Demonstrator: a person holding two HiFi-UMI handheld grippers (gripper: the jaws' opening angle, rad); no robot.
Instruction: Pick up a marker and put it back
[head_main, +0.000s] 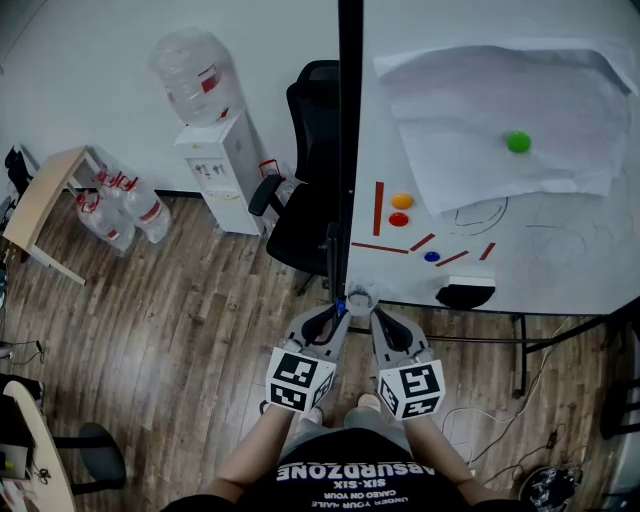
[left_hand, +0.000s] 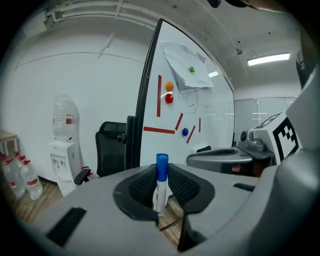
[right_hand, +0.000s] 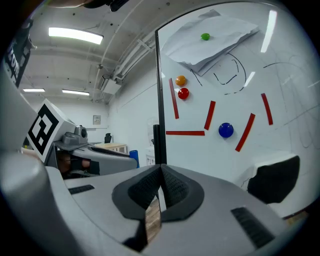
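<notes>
- Nearest the lens: the person's black printed T-shirt (head_main: 350, 478). Both forearms reach forward from it, side by side.
- Left gripper (head_main: 338, 308): grey moulded shell with black ribbed pads. It tilts slightly downward toward the lower edge of the whiteboard (head_main: 570, 250), and its jaws are clamped on the marker (left_hand: 159, 192).
- Marker: white cylindrical barrel, blue cap. It stands upright between the pads, cap poking above them.
- Right gripper (right_hand: 161, 173): same build, just beside the left one, same shallow downward tilt. Its pads are pressed together with nothing between them.
- Floor (head_main: 180, 320): wood-grain planks.
- Water dispenser (head_main: 222, 165): white box against the wall, clear bottle on top.
- Office chair (head_main: 305, 200): black and padded, between the dispenser and the board's black frame.
- Whiteboard: glossy white with faint pen curves.
- Paper sheets (head_main: 480, 110): creased, hanging on the board, with a round green magnet (head_main: 517, 142) on them.
- Lower on the board: orange magnet (head_main: 402, 201), red magnet (head_main: 399, 219), blue magnet (head_main: 431, 256) and flat red strips (head_main: 378, 208).
- Black eraser (head_main: 466, 294): at the board's bottom edge.
</notes>
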